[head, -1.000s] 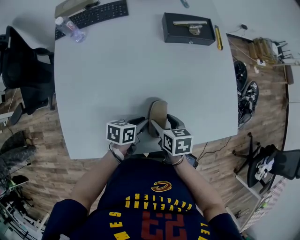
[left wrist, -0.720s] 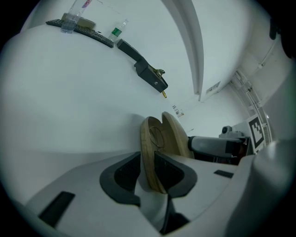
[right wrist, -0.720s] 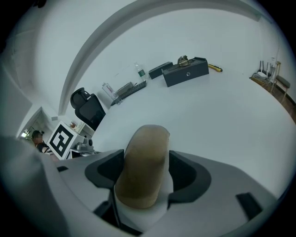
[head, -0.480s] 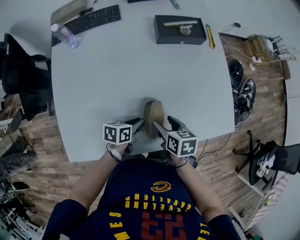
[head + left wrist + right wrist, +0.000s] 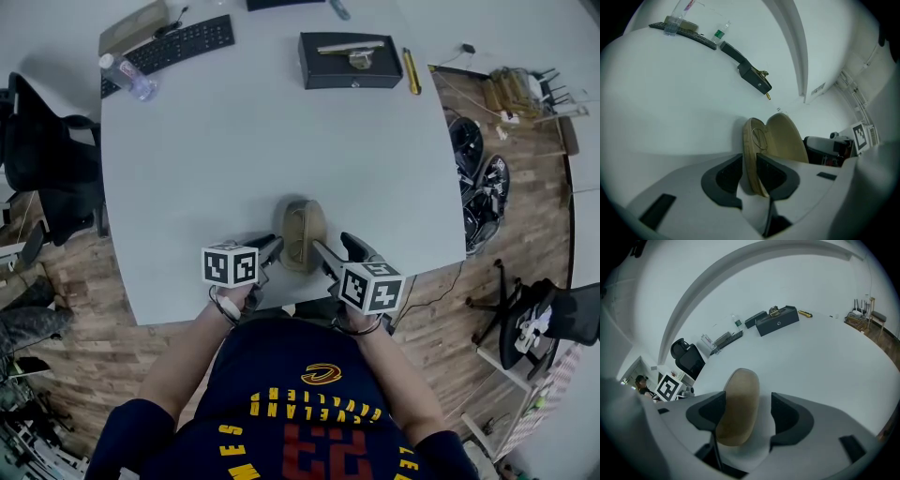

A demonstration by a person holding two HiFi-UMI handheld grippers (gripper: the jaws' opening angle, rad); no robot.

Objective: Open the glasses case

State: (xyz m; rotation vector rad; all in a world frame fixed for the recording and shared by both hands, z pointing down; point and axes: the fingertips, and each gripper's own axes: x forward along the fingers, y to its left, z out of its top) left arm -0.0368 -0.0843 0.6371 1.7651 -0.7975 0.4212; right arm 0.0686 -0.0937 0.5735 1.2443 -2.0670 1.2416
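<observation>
as the glasses case gapes open,
my left gripper pinches one half; my right gripper, jaws apart, straddles the other.

Bright, even light, seemingly from overhead, washes the pale surface almost white, and shadows on it are soft and faint. Both gripper views bulge strongly toward their rims and go black in the corners.

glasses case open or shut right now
Open: in the left gripper view the glasses case shows two halves spread apart, its inside visible.
</observation>
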